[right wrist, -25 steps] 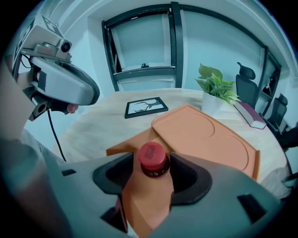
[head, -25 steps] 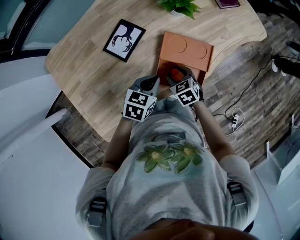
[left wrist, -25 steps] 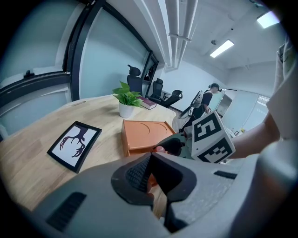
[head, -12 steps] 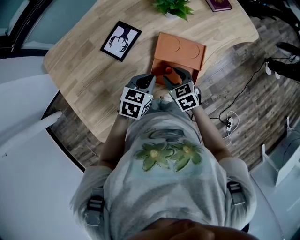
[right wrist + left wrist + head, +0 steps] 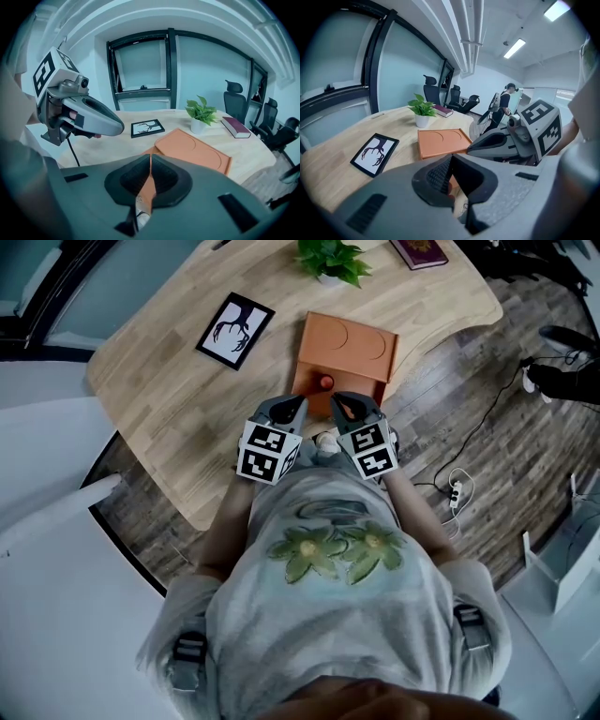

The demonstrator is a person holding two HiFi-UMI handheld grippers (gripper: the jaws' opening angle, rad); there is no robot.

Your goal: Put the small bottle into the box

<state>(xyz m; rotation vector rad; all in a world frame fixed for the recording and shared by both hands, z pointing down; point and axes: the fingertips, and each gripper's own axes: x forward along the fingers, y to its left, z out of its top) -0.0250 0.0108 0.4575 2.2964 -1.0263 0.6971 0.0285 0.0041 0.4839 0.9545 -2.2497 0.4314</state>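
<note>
An orange box (image 5: 307,381) stands open near the table's front edge, its lid (image 5: 347,338) lying flat behind it. The small bottle's red cap (image 5: 325,382) shows inside the box. My right gripper (image 5: 340,405) hangs just in front of the box, apart from the bottle. Its jaws are closing and meet with nothing between them (image 5: 150,161). My left gripper (image 5: 298,407) is beside it at the left, jaws together and empty (image 5: 451,161). The lid (image 5: 440,142) also shows in the left gripper view, with the right gripper's body to its right.
A framed black-and-white picture (image 5: 234,326) lies on the wooden table (image 5: 169,381) left of the box. A potted plant (image 5: 328,259) and a dark red book (image 5: 424,251) sit at the far edge. Cables and a power strip (image 5: 464,486) lie on the floor at the right.
The right gripper, which had the red-capped bottle between its jaws over the box, has drawn back toward the body and shut. The bottle stays in the box.
</note>
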